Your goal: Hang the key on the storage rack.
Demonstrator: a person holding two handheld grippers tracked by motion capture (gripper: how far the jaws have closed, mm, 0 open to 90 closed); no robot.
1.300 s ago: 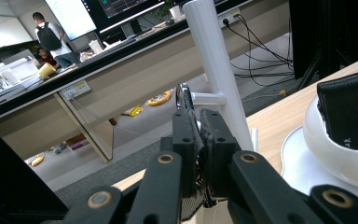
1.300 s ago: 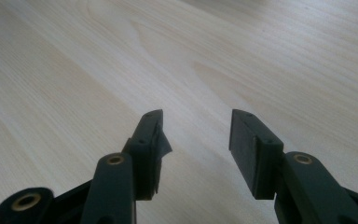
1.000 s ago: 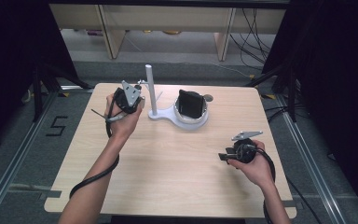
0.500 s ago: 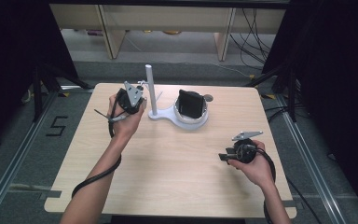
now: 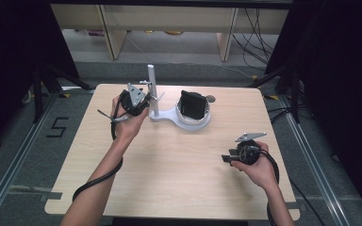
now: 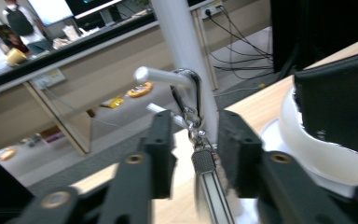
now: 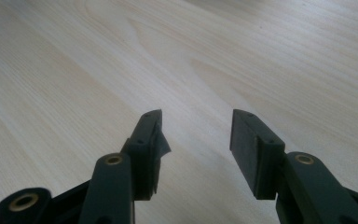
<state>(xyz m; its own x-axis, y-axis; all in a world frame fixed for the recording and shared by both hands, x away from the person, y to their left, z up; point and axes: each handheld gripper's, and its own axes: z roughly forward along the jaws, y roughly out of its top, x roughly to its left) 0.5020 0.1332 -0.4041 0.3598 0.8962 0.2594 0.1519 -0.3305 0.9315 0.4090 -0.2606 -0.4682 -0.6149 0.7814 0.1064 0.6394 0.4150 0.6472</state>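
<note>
Your left tool (image 6: 193, 154) has just been opening around the keychain (image 6: 196, 140), now hung on the stand's peg (image 6: 161, 76); your right tool (image 7: 196, 140) waits released, so only withdrawing is left.

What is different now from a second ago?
The left hand-held gripper has just opened its jaws at the white stand's peg. The metal key clip hangs from that peg between the pads, let go. The right hand-held gripper, the stand and the black pouch stayed put.

surface: wooden table (image 5: 169, 165) | on it: white stand (image 5: 169, 116)
</note>
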